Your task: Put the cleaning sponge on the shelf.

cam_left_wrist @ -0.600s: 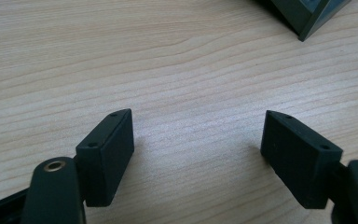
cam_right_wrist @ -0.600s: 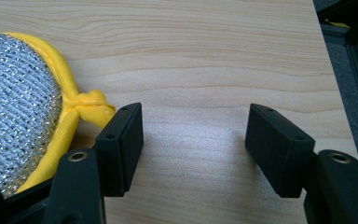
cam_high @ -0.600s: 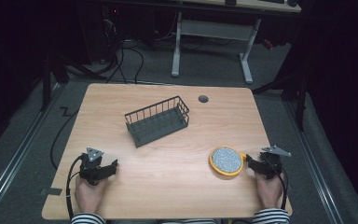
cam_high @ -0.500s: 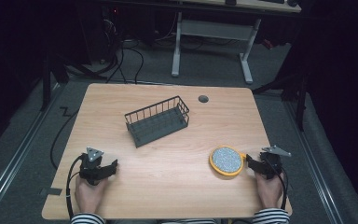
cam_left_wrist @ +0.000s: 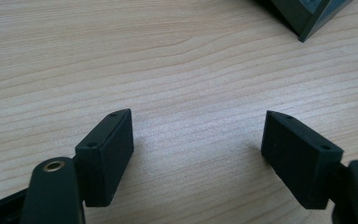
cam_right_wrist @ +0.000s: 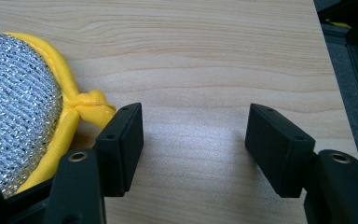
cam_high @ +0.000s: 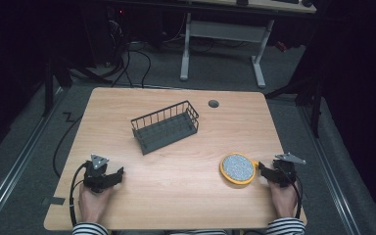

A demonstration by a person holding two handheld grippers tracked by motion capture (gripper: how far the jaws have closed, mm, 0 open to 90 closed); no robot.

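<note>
**Scrubber waiting beside spread right tongs**

Scrubber (cam_high: 238,168): round, silver mesh face, yellow cloth rim, flat on desk (cam_high: 176,205) at about 4 o'clock from the middle, well apart from wire basket (cam_high: 165,126) near the centre. Right tongs (cam_high: 263,170) just at its 3 o'clock edge, spread wide, nothing between the pads. In the right gripper view, yellow knot (cam_right_wrist: 89,103) of the rim touching, or all but touching, the tip of the near pad; mesh dome (cam_right_wrist: 14,107) off at 9 o'clock of that picture. Left tongs (cam_high: 119,175) at the desk's 7 o'clock corner, likewise spread and empty, bare wood between the pads (cam_left_wrist: 108,154), a corner of the basket (cam_left_wrist: 307,14) farther on.

Likely light, soft and springy; mesh rough enough not to slip, rim cloth pliable. Nothing fragile about it. Best hold, by the look of it: the knotted loop or the yellow rim beside it, pinched across the edge rather than down on the dome, which would only squash and roll. Low, flat approach called for, one pad sliding under the rim.
</note>
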